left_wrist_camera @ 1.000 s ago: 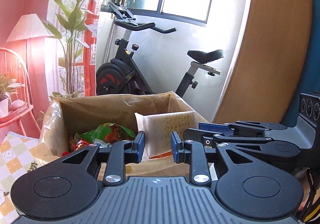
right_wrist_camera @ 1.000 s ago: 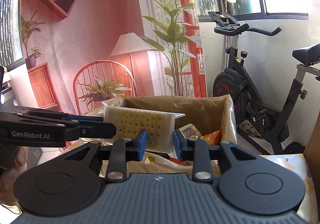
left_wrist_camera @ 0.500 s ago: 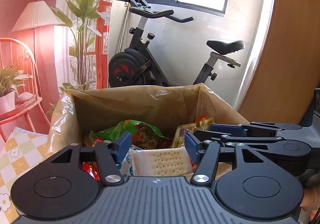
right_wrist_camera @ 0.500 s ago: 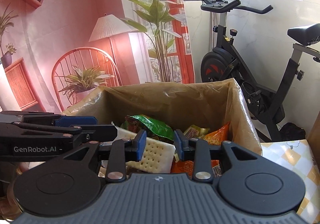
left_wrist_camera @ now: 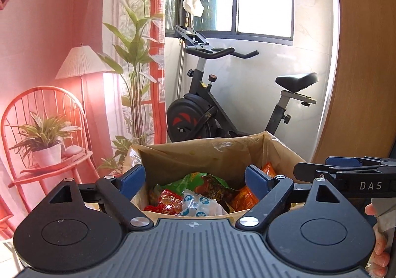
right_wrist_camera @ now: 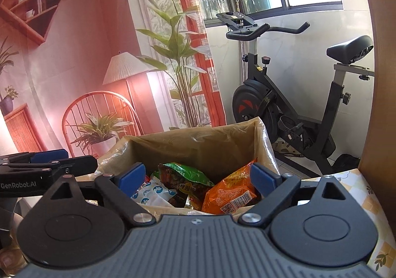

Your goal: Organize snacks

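A cardboard box (left_wrist_camera: 205, 154) (right_wrist_camera: 198, 144) lined with clear plastic holds several snack packets: a green bag (left_wrist_camera: 198, 180) (right_wrist_camera: 184, 172), an orange bag (right_wrist_camera: 232, 190) (left_wrist_camera: 245, 197), a red packet (left_wrist_camera: 167, 202) and a white packet with blue dots (left_wrist_camera: 198, 205) (right_wrist_camera: 148, 193). My left gripper (left_wrist_camera: 194, 179) hovers just before the box, its jaws still opening and wide apart, nothing between them. My right gripper (right_wrist_camera: 196, 177) sits beside it, jaws likewise opening wide and empty. Each gripper shows at the edge of the other's view. The cracker pack is out of sight.
An exercise bike (left_wrist_camera: 222, 109) (right_wrist_camera: 292, 104) stands behind the box by the window. A red chair with a potted plant (left_wrist_camera: 47, 139), a floor lamp (right_wrist_camera: 128, 69) and a tall plant (left_wrist_camera: 136, 55) are at left. A wooden panel (left_wrist_camera: 366, 55) rises at right. A checked cloth (right_wrist_camera: 371, 193) covers the surface.
Both grippers opened wide and let go of the cracker pack over the box; it lay on the snacks half a second ago and no longer shows. Both views have tilted upward and drawn back.
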### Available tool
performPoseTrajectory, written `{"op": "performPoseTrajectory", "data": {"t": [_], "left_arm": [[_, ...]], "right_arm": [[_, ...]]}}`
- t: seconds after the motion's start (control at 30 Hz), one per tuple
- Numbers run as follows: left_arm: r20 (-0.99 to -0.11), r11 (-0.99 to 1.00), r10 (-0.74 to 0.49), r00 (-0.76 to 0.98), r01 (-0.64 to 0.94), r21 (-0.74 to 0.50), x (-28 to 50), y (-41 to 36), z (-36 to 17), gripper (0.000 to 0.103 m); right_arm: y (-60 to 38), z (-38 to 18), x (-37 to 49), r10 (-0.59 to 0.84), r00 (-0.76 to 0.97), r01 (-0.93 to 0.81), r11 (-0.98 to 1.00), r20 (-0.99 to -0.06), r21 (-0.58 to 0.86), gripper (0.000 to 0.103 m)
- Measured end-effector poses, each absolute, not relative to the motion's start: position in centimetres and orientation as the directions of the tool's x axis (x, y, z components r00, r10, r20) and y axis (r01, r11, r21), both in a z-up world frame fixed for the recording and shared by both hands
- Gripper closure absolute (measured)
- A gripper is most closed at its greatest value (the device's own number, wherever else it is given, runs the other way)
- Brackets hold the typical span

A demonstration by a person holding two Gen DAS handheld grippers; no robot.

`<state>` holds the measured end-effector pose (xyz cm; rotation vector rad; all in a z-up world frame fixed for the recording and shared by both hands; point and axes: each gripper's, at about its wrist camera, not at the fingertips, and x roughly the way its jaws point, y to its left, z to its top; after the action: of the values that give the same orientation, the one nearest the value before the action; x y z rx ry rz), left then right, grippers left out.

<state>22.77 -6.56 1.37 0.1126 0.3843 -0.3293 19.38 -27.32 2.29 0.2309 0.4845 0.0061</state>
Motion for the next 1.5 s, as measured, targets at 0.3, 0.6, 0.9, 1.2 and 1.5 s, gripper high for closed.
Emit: {"op": "performPoseTrajectory", "data": {"t": [0.3, 0.6, 0.9, 1.2, 1.5], "left_arm": [[-0.317, 0.960, -0.237, 0.918, 0.272, 0.072, 17.6, -5.6, 4.3, 0.010], [-0.258, 0.986, -0.068, 0.964, 0.104, 0.129, 14.0, -4.6, 5.6, 0.010], [-0.321, 0.992, -0.053, 0.946, 0.085, 0.088, 13.6, -3.5, 5.7, 0.005], [-0.328, 0.990, 0.023, 0.944, 0.026, 0.142, 13.3, -3.8, 5.7, 0.003], [-0.348, 0.993, 0.004, 0.938, 0.037, 0.111, 13.2, -3.2, 5.9, 0.003]], "right_arm": [[-26.3, 5.3, 15.3, 0.035, 0.915, 0.060, 0.974, -0.401, 0.221, 0.002], [-24.5, 6.2, 12.3, 0.053, 0.928, 0.022, 0.981, -0.368, 0.195, 0.001], [-22.9, 6.3, 11.2, 0.073, 0.928, -0.004, 0.982, -0.366, 0.187, 0.001], [-22.6, 6.6, 10.7, 0.076, 0.931, -0.009, 0.983, -0.357, 0.186, 0.001], [-22.5, 6.8, 10.4, 0.072, 0.934, -0.009, 0.984, -0.349, 0.180, 0.001]]}}
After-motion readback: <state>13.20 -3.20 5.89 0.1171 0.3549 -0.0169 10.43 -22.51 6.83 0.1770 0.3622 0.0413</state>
